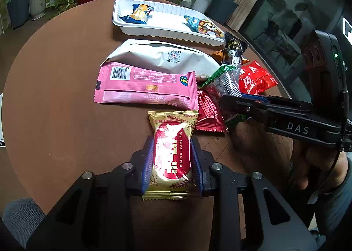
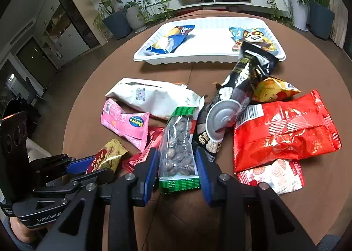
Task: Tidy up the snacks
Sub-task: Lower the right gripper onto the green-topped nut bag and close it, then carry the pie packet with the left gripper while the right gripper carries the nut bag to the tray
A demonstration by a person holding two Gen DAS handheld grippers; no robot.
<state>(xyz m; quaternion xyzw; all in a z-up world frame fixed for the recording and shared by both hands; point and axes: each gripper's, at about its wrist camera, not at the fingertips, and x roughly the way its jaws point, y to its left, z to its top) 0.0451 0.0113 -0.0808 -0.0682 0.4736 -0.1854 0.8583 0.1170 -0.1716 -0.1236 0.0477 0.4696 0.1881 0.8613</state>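
While the left gripper [image 1: 172, 158] clamps a gold pie packet [image 1: 171, 152], the right gripper [image 2: 177, 167] pinches a nut bag [image 2: 178, 154].

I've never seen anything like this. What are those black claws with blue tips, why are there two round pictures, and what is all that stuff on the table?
No robot here: a person holds a two-finger clamp in each hand, and each clamp carries a wide-angle camera looking along its fingers. That gives the two round pictures.

In the left clamp's view, the left gripper is closed on a gold and red pie packet. In the right clamp's view, the right gripper has its blue pads at the sides of a clear bag of nuts with green ends.

On the round brown table lie more snacks: a white bag, a pink packet, a red bag. Behind them a white tray already holds two packets.
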